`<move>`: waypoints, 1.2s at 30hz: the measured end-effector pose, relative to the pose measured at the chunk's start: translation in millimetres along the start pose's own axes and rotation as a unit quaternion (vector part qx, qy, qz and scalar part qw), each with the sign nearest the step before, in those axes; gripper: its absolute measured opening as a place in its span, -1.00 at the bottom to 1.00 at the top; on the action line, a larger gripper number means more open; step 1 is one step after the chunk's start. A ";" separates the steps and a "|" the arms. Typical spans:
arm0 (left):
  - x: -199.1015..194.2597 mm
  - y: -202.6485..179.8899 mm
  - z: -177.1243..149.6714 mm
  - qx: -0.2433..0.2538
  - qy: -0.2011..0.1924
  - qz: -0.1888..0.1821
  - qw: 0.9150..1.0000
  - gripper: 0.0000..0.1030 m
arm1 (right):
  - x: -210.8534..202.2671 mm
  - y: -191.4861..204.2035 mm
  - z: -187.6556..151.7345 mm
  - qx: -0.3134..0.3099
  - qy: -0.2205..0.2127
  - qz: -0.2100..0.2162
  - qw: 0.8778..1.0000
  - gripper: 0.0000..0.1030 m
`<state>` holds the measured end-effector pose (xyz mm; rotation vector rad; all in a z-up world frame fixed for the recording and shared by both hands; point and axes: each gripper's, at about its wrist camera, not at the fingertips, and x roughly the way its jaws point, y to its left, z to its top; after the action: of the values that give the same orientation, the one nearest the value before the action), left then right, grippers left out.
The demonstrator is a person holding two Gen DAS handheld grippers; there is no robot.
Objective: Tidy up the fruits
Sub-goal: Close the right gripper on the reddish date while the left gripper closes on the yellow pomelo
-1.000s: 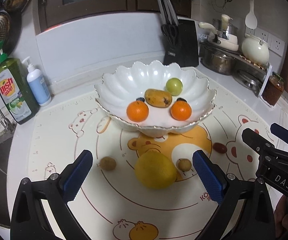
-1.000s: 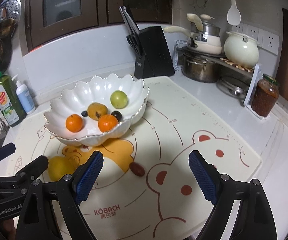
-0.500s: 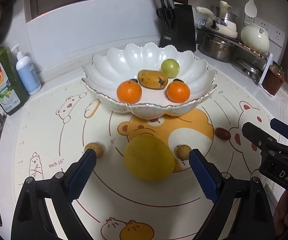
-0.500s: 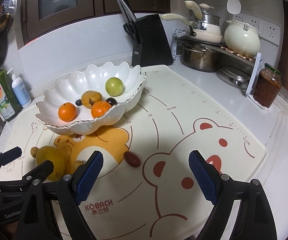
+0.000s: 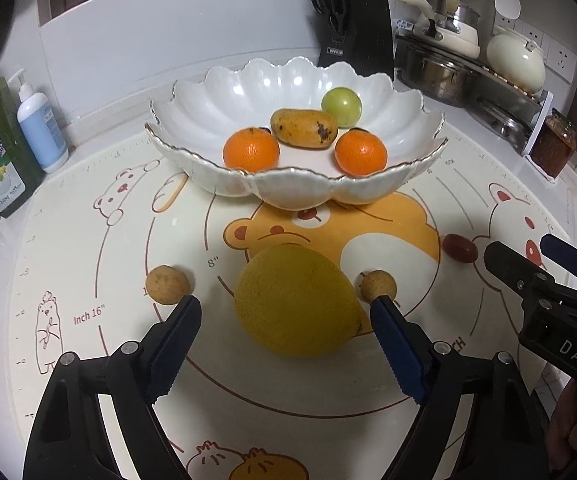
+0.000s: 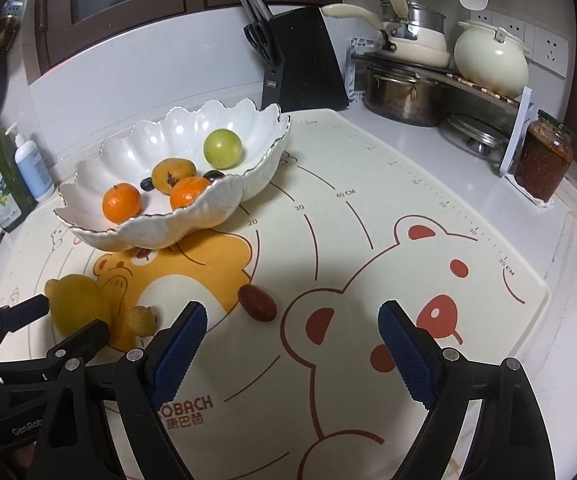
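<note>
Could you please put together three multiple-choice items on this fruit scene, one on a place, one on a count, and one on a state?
1. Where does the large yellow lemon lie?
A. In the bowl
B. On the printed mat, between the left gripper's fingers
C. On the pot rack

2. How many round orange tangerines are in the white scalloped ceramic bowl?
A. One
B. Two
C. Four

3. What is the state of the right gripper?
A. Open, holding nothing
B. Shut on the dark red oval fruit
C. Shut on the bowl's rim

Answers:
1. B: the lemon rests on the cream bear-print mat in front of the bowl; the jaws have just been closing around it, but the pads do not press on it yet.
2. B: one tangerine sits left and one right of the spotted mango.
3. A: its blue pads stand wide apart over bare mat, the dark red oval fruit beyond them.
</note>
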<state>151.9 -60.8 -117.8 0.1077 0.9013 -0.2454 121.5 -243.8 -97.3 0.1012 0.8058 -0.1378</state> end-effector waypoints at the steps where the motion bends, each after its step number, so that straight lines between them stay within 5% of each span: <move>1: 2.5 0.2 -0.3 -0.001 0.003 -0.001 1.000 0.65 | 1.3 0.6 -0.1 -0.001 0.001 0.000 1.000 0.71; 16: 24.1 3.9 0.4 -0.011 0.016 -0.013 1.000 0.51 | 23.2 6.7 -0.4 -0.019 0.018 -0.001 1.000 0.63; 26: 28.2 5.9 4.7 -0.015 0.008 -0.013 1.000 0.49 | 44.2 9.6 4.0 -0.027 0.037 0.010 0.999 0.12; 31: 27.0 8.8 4.5 -0.017 -0.001 -0.011 1.000 0.32 | 48.1 12.2 2.8 -0.032 0.037 0.014 0.999 0.00; 36: 25.2 11.0 4.4 -0.020 -0.003 -0.025 0.999 0.17 | 45.7 18.2 1.2 -0.041 0.033 0.024 0.998 -0.35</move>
<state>173.1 -55.2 -135.0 0.0473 0.9035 -0.2728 156.5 -229.9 -128.9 0.0479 0.8724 -0.0557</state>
